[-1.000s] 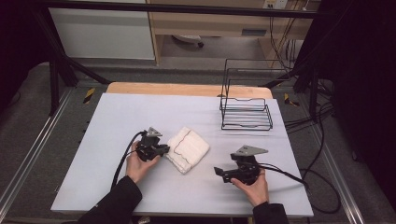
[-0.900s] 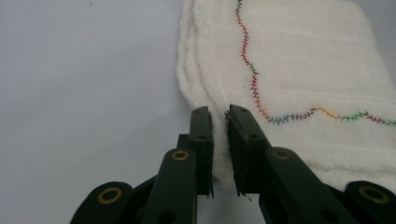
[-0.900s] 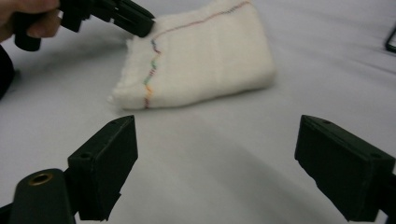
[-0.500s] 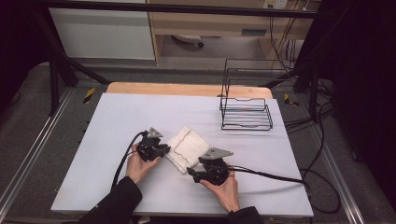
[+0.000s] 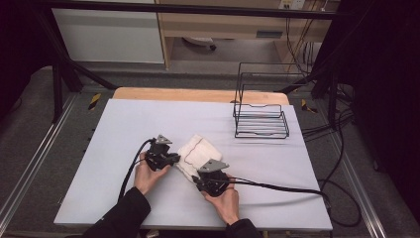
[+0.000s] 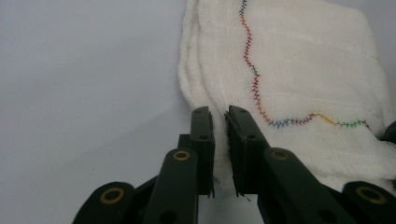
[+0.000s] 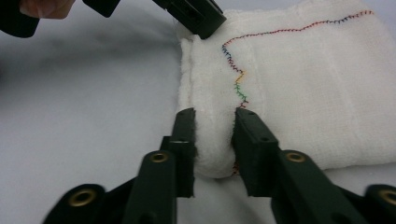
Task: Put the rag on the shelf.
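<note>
Sliding in from the right, the right gripper now has its jaws around the near edge of the folded cloth at mid-table (not yet squeezed flat). Left gripper jaws are pinched on the same folded edge, just beside.

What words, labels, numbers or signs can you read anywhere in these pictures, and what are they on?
No readable text anywhere.
The folded white cloth carries a multicoloured zigzag stitch line, not lettering.
The black wire rack, the pale grey table top and the left gripper and right gripper show no markings.
</note>
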